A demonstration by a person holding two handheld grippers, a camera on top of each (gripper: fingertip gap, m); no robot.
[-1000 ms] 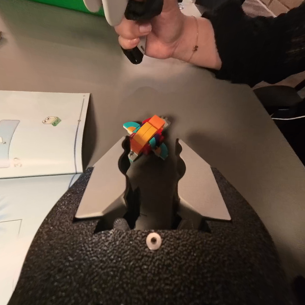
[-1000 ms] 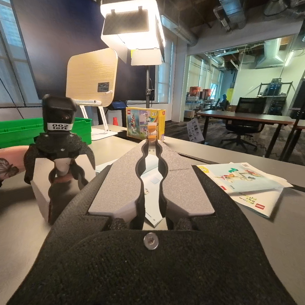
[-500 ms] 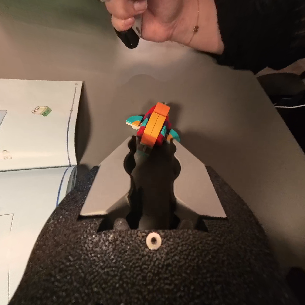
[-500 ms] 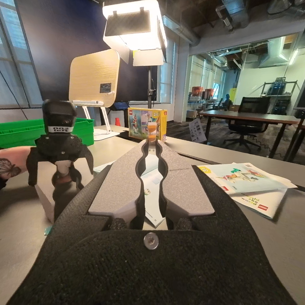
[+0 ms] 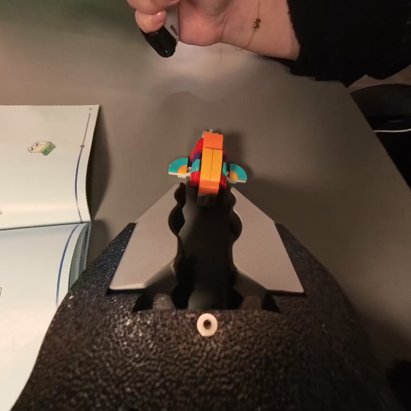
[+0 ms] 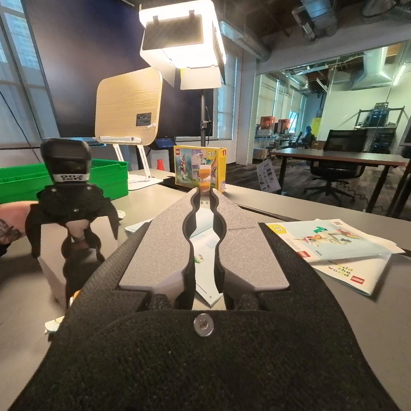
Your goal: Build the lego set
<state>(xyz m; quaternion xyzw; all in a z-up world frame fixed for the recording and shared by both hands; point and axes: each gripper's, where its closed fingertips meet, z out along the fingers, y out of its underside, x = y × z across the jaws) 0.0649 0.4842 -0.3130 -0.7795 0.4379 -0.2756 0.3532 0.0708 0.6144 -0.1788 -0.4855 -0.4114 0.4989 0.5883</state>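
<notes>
Setting: grey table in an open workshop, instruction booklet lying flat on it.
Model: small orange, red and teal lego model, right of the booklet, at the left gripper tips.
Left gripper: jaws narrow, apparently pinching the model's lower end.
Right gripper: closed on a small orange-and-white piece, raised beyond the booklet.
Handling: light, rigid, likely to pop apart; grip the solid core, not the thin teal wings.

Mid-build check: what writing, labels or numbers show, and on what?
Not quoting any; it stands on:
White label, left gripper's housing.
Yellow box: logo, print.
Closed booklets: logos, titles.
Black plate, wooden board: too small.
Open booklet: page number.
None visible on lego model or orange piece.
</notes>
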